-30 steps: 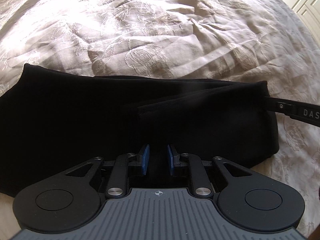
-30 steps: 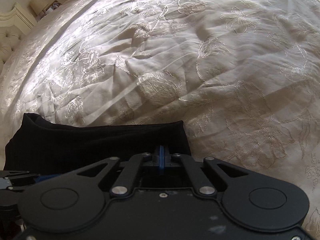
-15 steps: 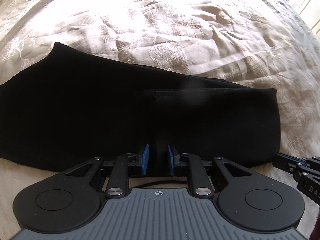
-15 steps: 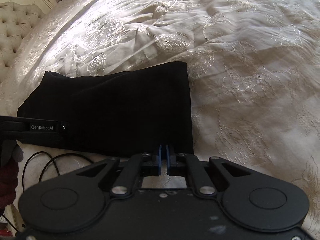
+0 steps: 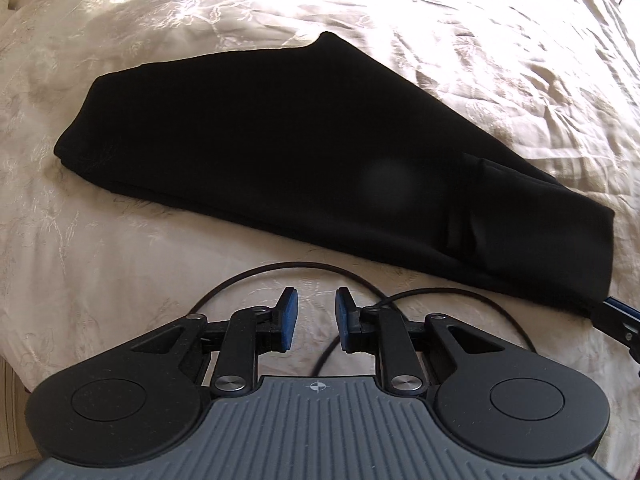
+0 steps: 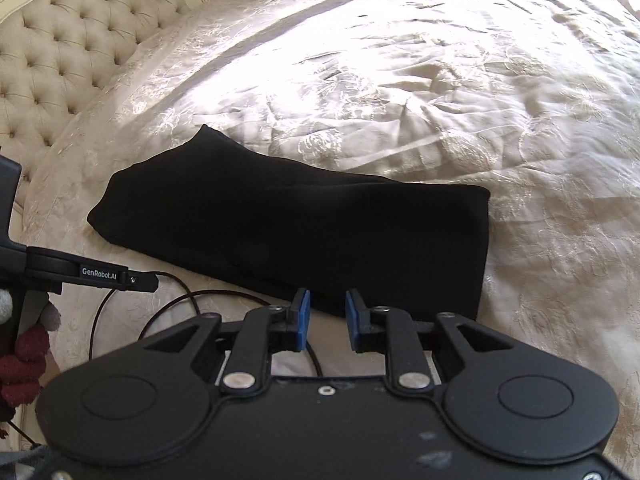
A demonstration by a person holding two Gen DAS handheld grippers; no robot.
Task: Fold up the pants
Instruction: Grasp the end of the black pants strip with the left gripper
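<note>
Seemingly folded already, the black pants (image 5: 280, 152) lay in 1 compact, layered bundle on the cream bedspread (image 5: 480, 40), touched by neither tool. Both the left gripper (image 5: 313, 316) and right gripper (image 6: 325, 317) had fingers apart, empty; little seemed left.

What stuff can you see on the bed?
Pants: one, black, folded flat on the bedspread.
Bedspread: one, cream with stitched flowers, covering the bed.
Headboard: one, cream, tufted with buttons, at the far left in the right wrist view.
Cable: one, black, looping on the bedspread between the pants and the grippers.
Left gripper: one, black with blue pads, open, empty, short of the pants.
Right gripper: one, black with blue pads, open, empty, at the pants' near edge.
</note>
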